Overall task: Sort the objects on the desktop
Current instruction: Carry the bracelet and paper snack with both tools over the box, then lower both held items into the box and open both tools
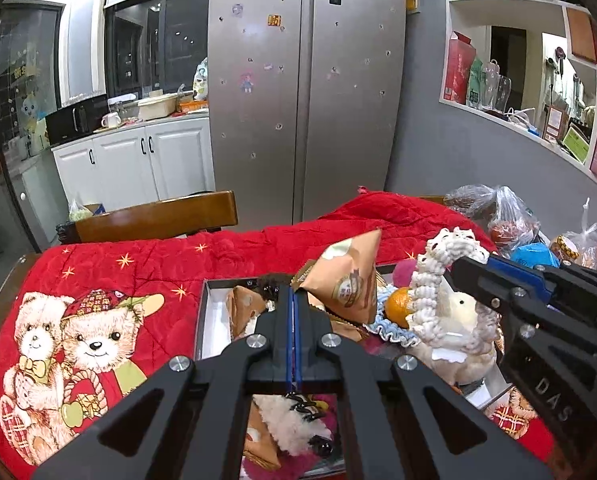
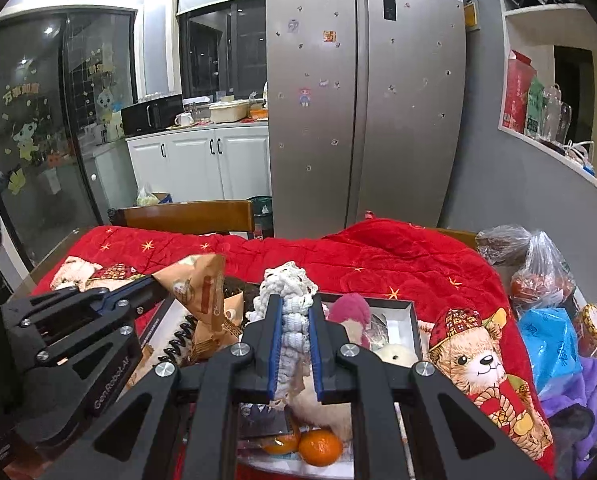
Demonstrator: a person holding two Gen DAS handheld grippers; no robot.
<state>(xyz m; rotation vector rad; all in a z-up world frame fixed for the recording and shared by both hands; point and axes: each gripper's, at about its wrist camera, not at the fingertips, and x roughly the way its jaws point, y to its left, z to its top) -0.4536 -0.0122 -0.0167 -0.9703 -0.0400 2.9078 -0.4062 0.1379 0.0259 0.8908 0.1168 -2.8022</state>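
Note:
My left gripper (image 1: pixel 293 300) is shut on the corner of a tan snack packet (image 1: pixel 348 280) and holds it above a shallow box (image 1: pixel 212 320) on the red cloth. The packet also shows in the right wrist view (image 2: pixel 198 284). My right gripper (image 2: pixel 294 332) is shut on the white crochet handle (image 2: pixel 288 312) of a small basket; from the left wrist view the handle (image 1: pixel 426 288) arches over a white plush toy (image 1: pixel 462 312). The box also holds another tan packet (image 1: pixel 244 308), an orange (image 1: pixel 398 302), a pink plush (image 2: pixel 352 312) and a black coiled hair tie (image 2: pixel 176 342).
A red quilted cloth with teddy bears (image 1: pixel 78 340) covers the table. Plastic bags of food (image 2: pixel 538 276) and a blue bag (image 2: pixel 550 340) stand at the right. A wooden chair back (image 1: pixel 158 216) is behind the table; a fridge (image 1: pixel 306 80) stands beyond.

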